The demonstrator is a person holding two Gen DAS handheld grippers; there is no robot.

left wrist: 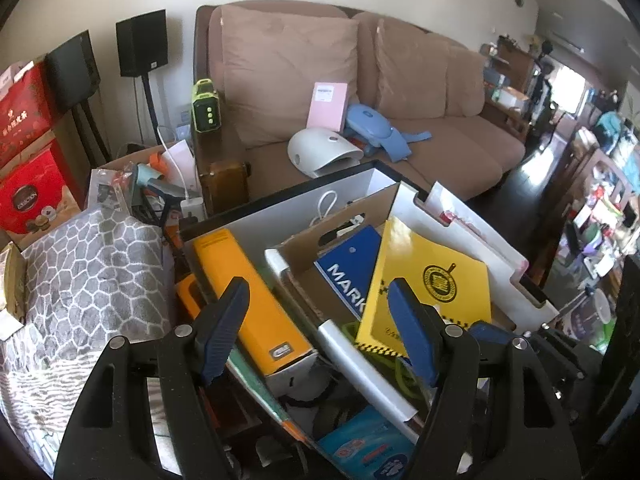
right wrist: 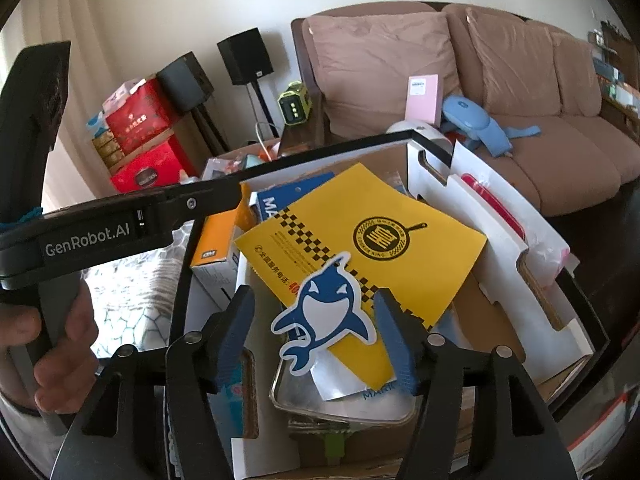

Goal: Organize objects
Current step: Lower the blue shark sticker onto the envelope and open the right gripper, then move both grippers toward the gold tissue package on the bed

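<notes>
A white cardboard box (left wrist: 280, 208) (right wrist: 472, 184) holds several things: a yellow booklet (left wrist: 436, 280) (right wrist: 360, 240), a blue MARK card (left wrist: 352, 276), an orange box (left wrist: 248, 300) (right wrist: 216, 240) and a white roll (left wrist: 364, 364). A blue-and-white shark sticker (right wrist: 324, 312) lies on the yellow booklet. My left gripper (left wrist: 320, 316) is open above the box, empty. My right gripper (right wrist: 316, 324) is open with the shark sticker between its fingers, not clamped. The left gripper's body (right wrist: 120, 224) shows at the left in the right wrist view.
A brown sofa (left wrist: 360, 80) (right wrist: 540, 92) behind the box carries a white dome device (left wrist: 320, 152), a pink box (left wrist: 328, 106) and a blue device (left wrist: 372, 124). A grey patterned blanket (left wrist: 92, 264), red boxes (left wrist: 28, 192) and black speakers (left wrist: 142, 42) stand left. Cluttered shelves (left wrist: 600, 208) are right.
</notes>
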